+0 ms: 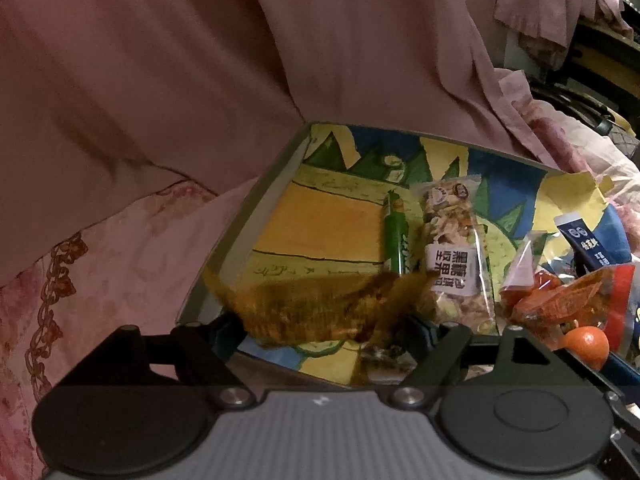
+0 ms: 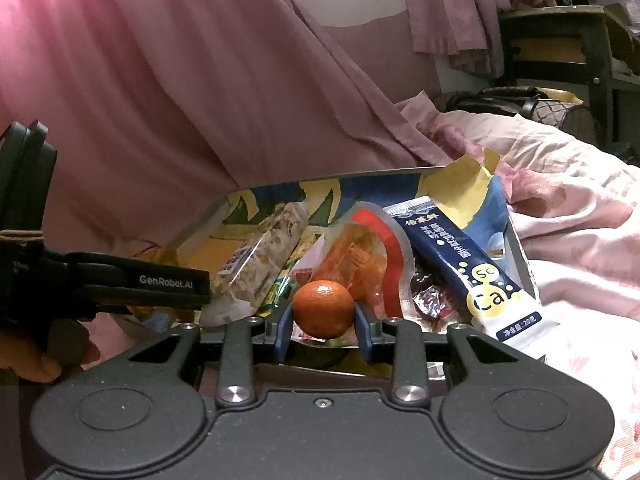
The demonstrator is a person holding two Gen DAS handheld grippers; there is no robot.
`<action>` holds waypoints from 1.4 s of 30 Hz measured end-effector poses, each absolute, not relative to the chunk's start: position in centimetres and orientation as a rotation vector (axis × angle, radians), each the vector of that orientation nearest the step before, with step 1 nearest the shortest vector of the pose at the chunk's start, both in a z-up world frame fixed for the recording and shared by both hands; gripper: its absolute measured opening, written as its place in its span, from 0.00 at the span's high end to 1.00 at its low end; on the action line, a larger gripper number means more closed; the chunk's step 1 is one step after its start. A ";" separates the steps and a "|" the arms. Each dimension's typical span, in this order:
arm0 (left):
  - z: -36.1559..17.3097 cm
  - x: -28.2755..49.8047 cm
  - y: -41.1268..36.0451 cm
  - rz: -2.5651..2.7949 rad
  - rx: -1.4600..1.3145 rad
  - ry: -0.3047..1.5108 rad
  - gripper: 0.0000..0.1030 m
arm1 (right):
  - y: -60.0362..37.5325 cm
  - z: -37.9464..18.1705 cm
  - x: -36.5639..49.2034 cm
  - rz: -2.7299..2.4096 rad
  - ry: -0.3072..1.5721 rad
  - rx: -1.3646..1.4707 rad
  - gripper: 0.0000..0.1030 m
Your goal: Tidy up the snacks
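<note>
- My right hand-held gripper (image 2: 324,316) pinches a small round orange citrus fruit (image 2: 323,309) between its blue pads; the fruit hangs over the near edge of the shallow tray with the bright painted lining (image 2: 320,178).
- My left hand-held gripper (image 1: 324,330) stands spread wide. A blurred amber-brown crinkly wrapper (image 1: 312,308) lies across the gap between its fingers; I cannot tell whether the pads touch it.
- In the tray, from the left wrist view: a slim green stick packet (image 1: 396,240) lies just beside a clear bag of pale cereal bar with a white label (image 1: 454,248), both lengthwise.
- Further right sits a heap: a clear pouch with orange contents and a red band (image 2: 360,256), a dark blue sachet with a yellow circle (image 2: 452,260), and a small dark red wrapped sweet (image 2: 432,300) beneath it.
- The tray rests on a bed with a pink floral cover (image 2: 560,208); pink draped fabric (image 2: 200,80) hangs behind.
</note>
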State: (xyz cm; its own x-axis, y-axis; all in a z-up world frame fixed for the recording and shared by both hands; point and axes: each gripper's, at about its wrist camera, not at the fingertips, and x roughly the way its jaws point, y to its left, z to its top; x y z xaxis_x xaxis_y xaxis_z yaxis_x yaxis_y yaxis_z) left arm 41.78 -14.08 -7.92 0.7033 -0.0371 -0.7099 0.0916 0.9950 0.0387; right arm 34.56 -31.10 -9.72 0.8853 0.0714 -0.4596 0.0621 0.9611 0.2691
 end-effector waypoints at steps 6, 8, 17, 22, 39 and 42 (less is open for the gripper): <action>-7.9 41.6 -13.9 -0.069 0.073 0.788 0.16 | -31.0 -9.8 34.7 0.012 0.482 0.278 0.63; -7.8 41.5 -13.9 -0.069 0.074 0.789 0.14 | -31.0 -9.8 34.7 0.016 0.482 0.274 0.63; -6.9 40.4 -13.1 -0.054 0.056 0.783 0.03 | -30.8 -9.4 34.1 0.019 0.461 0.259 0.52; -5.9 39.2 -12.0 -0.046 0.025 0.765 0.01 | -31.1 -8.6 33.0 0.015 0.430 0.248 0.43; -2.1 32.6 -8.7 -0.039 -0.095 0.642 0.01 | -32.3 -5.0 27.3 -0.026 0.312 0.272 0.07; -1.5 30.7 -8.1 -0.052 -0.129 0.609 0.01 | -32.1 -4.4 25.9 -0.030 0.295 0.271 0.04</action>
